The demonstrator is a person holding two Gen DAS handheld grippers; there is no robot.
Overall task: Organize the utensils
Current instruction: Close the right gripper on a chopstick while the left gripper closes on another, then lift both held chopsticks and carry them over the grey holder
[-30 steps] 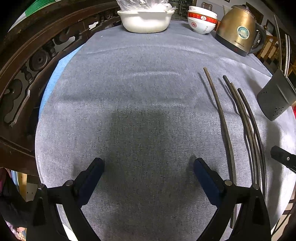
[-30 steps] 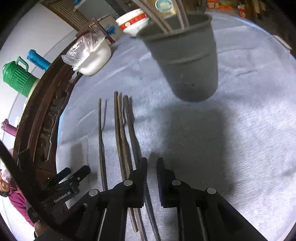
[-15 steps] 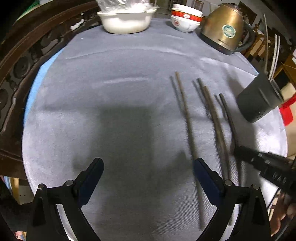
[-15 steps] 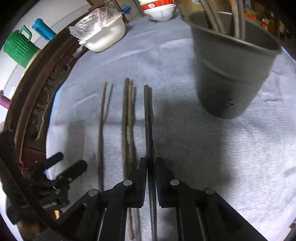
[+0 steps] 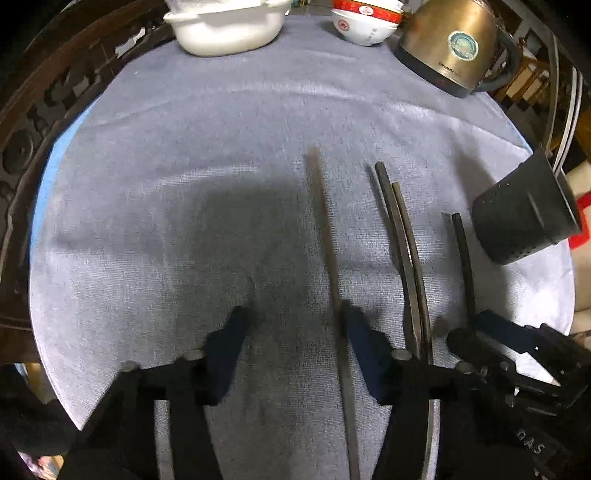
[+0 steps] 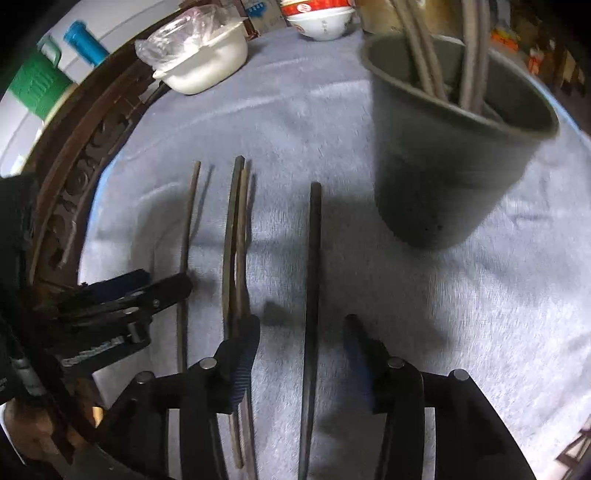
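Several dark chopsticks lie side by side on the grey cloth. My left gripper (image 5: 293, 325) is open; the leftmost chopstick (image 5: 328, 251) runs between its fingers, close to the right one. My right gripper (image 6: 301, 332) is open with the rightmost chopstick (image 6: 312, 280) lying between its fingers. A touching pair of chopsticks (image 6: 234, 236) lies between the two. A dark grey utensil cup (image 6: 454, 155) holding several chopsticks stands ahead and right of my right gripper; it also shows in the left wrist view (image 5: 524, 218).
At the table's far edge stand a white tub (image 5: 225, 26), stacked red-and-white bowls (image 5: 364, 22) and a brass kettle (image 5: 450, 44). A carved dark wood rim (image 5: 44, 96) runs along the left. A green jug (image 6: 33, 88) sits beyond it.
My right gripper has opened, from shut around the rightmost chopstick. My left gripper has narrowed and moved right so that it straddles the leftmost chopstick.
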